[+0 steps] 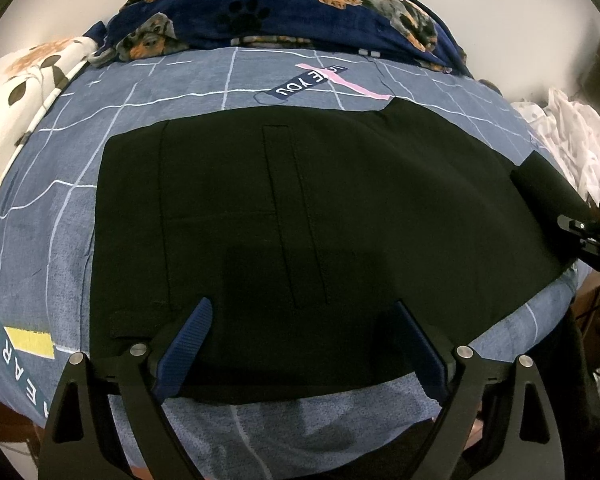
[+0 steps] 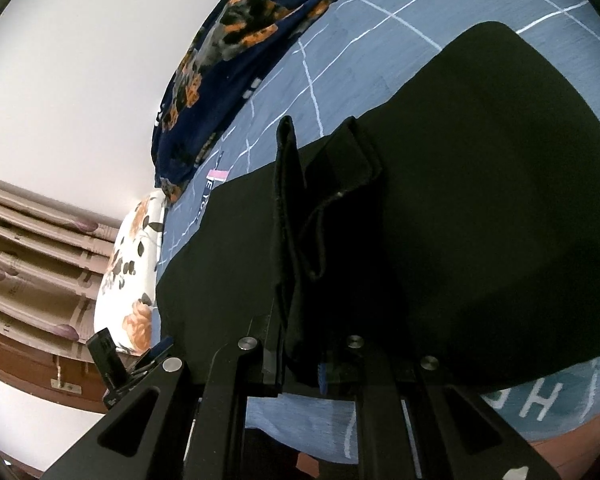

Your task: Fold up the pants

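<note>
Black pants (image 1: 300, 216) lie spread flat on a blue grid-patterned bedsheet (image 1: 52, 240). My left gripper (image 1: 302, 344) is open, its blue fingers (image 1: 188, 344) apart just above the near edge of the pants, holding nothing. My right gripper (image 2: 304, 360) is shut on a bunched fold of the pants (image 2: 300, 216), which stands up between its jaws. The rest of the pants (image 2: 480, 200) lies flat beyond. The right gripper also shows at the right edge of the left wrist view (image 1: 588, 232), lifting the pants' right end.
A navy dog-print blanket (image 1: 284, 4) is heaped at the far edge of the bed. A white floral pillow (image 1: 20, 92) lies at the left. White crumpled cloth (image 1: 572, 136) sits off the right side. The bed's near edge (image 1: 260, 432) is under my left gripper.
</note>
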{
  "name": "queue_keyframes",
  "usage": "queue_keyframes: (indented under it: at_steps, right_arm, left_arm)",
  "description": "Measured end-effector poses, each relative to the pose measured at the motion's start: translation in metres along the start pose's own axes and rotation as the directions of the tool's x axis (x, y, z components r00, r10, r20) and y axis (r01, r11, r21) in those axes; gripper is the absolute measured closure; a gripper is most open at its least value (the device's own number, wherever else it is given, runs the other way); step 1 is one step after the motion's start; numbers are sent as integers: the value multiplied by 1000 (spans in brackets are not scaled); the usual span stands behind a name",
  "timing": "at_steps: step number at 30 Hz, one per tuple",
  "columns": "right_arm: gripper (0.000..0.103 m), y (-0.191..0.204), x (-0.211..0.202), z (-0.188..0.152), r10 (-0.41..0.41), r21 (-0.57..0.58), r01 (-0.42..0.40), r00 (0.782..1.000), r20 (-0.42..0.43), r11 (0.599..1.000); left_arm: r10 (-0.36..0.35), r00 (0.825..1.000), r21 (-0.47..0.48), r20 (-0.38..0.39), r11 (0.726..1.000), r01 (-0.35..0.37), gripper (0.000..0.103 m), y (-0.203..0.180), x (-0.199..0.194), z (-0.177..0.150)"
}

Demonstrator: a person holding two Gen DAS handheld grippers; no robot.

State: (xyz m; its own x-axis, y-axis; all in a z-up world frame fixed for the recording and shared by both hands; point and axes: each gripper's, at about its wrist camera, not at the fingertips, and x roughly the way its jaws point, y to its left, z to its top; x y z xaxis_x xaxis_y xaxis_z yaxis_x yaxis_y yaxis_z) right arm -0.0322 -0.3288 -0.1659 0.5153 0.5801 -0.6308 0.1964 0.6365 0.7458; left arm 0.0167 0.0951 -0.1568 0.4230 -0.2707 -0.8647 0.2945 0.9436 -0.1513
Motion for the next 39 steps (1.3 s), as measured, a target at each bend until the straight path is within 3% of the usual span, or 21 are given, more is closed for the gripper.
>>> queue_keyframes:
  at_steps: [39]
  right_arm:
    - [86, 20, 24, -11, -39, -52, 37, 998, -42, 998]
  left_arm:
    - [4, 1000, 16, -2, 1000, -4, 7, -6, 1, -1]
